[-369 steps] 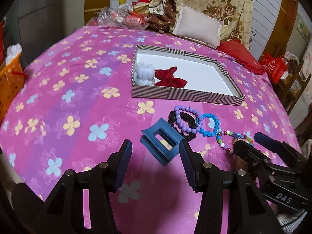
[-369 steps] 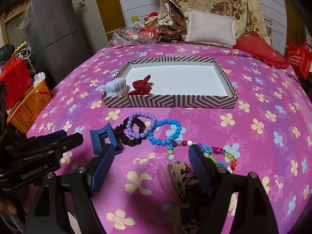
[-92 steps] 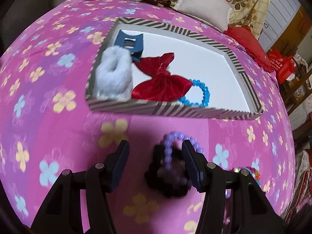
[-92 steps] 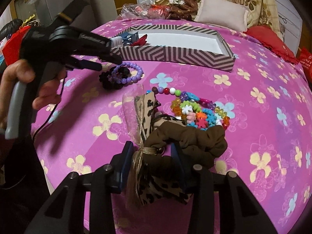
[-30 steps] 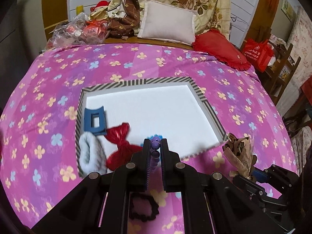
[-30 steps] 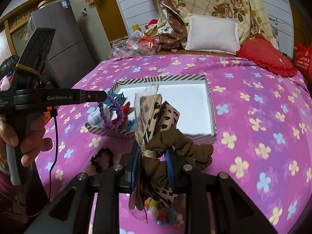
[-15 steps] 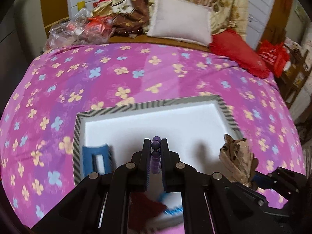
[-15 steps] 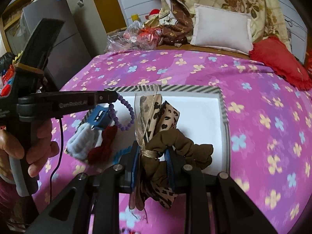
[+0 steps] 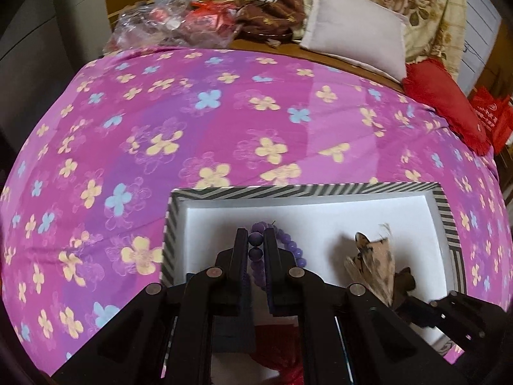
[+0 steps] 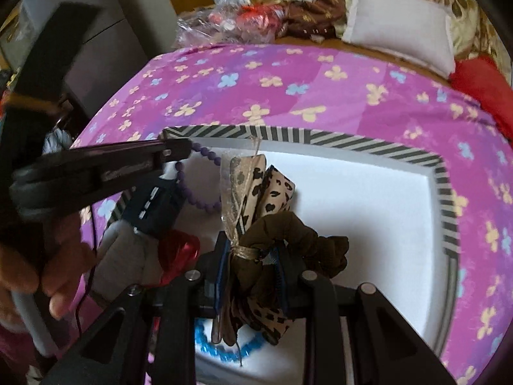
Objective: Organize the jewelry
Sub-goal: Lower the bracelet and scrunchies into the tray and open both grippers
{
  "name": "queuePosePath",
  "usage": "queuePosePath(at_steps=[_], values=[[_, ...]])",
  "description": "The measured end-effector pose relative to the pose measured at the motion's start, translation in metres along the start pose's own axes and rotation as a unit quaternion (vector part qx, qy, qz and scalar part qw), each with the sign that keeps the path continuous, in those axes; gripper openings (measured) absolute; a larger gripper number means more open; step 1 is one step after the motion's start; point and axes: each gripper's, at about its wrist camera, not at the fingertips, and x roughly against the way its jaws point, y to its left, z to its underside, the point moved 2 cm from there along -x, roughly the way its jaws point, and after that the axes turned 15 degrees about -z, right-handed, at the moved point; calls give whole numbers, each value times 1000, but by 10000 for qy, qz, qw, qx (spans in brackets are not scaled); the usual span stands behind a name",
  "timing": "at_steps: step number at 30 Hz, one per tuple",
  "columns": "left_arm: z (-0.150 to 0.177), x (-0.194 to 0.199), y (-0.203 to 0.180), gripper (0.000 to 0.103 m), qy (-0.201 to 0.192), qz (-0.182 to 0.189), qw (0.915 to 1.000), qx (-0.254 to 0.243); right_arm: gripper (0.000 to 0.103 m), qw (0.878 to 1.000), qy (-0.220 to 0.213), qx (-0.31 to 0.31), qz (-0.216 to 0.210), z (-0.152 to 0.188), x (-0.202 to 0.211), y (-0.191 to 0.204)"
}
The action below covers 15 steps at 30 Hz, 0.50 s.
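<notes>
Left tool [image 9: 256, 235]: clenched on one purple round-bead bracelet [image 9: 290, 247], two beads pinched between its fingertips, the loop hanging over the white floor of the tray. Seen from the right wrist camera, the same left tool [image 10: 179, 150] carries the bracelet [image 10: 205, 203] above the tray's left part, with a person's hand [image 10: 48, 276] on its grip.

Right tool [image 10: 250, 253]: grasping one brown fabric scrunchie with a leopard-print ribbon bow [image 10: 266, 211], held over the tray's middle.

Container: one shallow rectangular tray with black-and-white striped rim and white inside [image 10: 442, 192], resting on a bed covered by a pink and purple flowered sheet [image 9: 224, 122].

Contents, nearest first, right wrist view: one blue bead bracelet [image 10: 224, 351], partly hidden under the right tool; one red shiny bow [image 10: 178, 253]; one pale grey fluffy item [image 10: 123, 256]; one dark blue rectangular hair claw [image 10: 154, 207] toward the left rim.

Beyond the tray: one white pillow [image 9: 356, 43], one red cushion [image 9: 449, 102] and a pile of clear plastic bags [image 9: 173, 29] at the head of the bed.
</notes>
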Motion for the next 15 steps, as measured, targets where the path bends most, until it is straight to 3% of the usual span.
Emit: queuePosePath(at_steps=[2, 6, 9, 15], values=[[2, 1, 7, 12, 53, 89, 9998, 148, 31, 9997, -26, -176, -168, -1, -5, -3], [6, 7, 19, 33, 135, 195, 9994, 242, 55, 9964, -316, -511, -599, 4, 6, -6], [13, 16, 28, 34, 138, 267, 9992, 274, 56, 9944, -500, -549, -758, 12, 25, -4], [38, 43, 37, 35, 5, 238, 9995, 217, 60, 9947, -635, -492, -648, 36, 63, 5]])
